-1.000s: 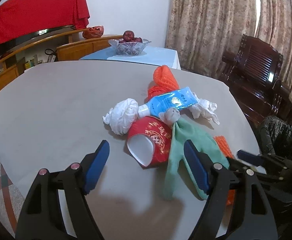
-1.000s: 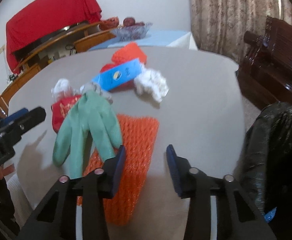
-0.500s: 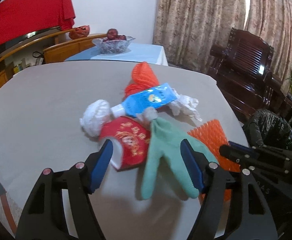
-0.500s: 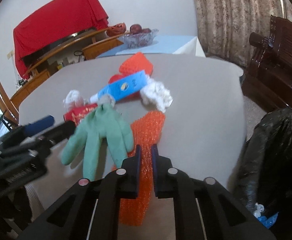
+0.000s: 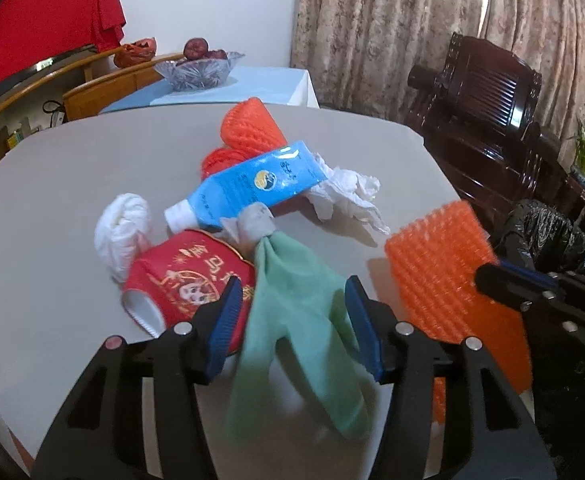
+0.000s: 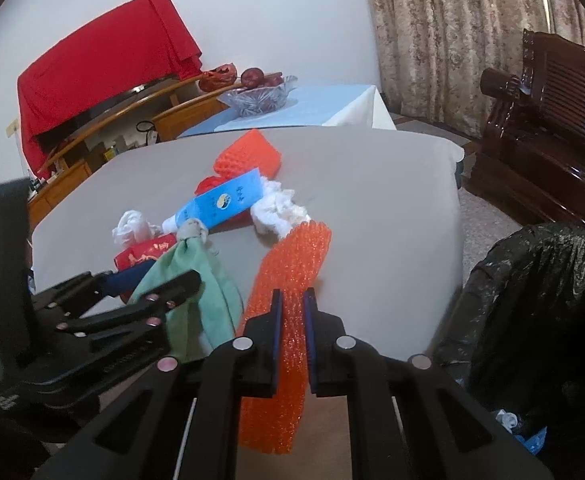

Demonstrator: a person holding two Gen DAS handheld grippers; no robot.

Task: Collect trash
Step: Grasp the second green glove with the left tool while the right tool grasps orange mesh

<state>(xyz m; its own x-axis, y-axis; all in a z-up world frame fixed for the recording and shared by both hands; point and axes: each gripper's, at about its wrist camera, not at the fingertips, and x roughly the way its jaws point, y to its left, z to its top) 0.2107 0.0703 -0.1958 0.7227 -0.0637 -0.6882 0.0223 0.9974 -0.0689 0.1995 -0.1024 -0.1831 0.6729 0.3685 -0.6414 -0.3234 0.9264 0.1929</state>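
Your right gripper [image 6: 291,316] is clamped on the orange foam net [image 6: 292,264]: pads pinch it mid-length, and the sheet is partly lifted, far end near the white tissue wad [image 6: 278,210], near end hanging below the jaws at the table [image 6: 392,208] edge.

Your left gripper [image 5: 290,320] is closing w/ the green glove [image 5: 292,292] between its pads; pads not yet pressing it, approx half open. The glove lies flat on the table, its grey cuff by the blue tube [image 5: 252,184].

Other trash in a cluster mid-table: red paper cup [image 5: 184,280] on its side touching the glove, knotted white bag [image 5: 122,224] beside the cup, a 2nd orange net [image 5: 248,128] behind the tube.

Black bin bag [image 6: 540,300] sits off the table's right edge, just beside your right gripper.
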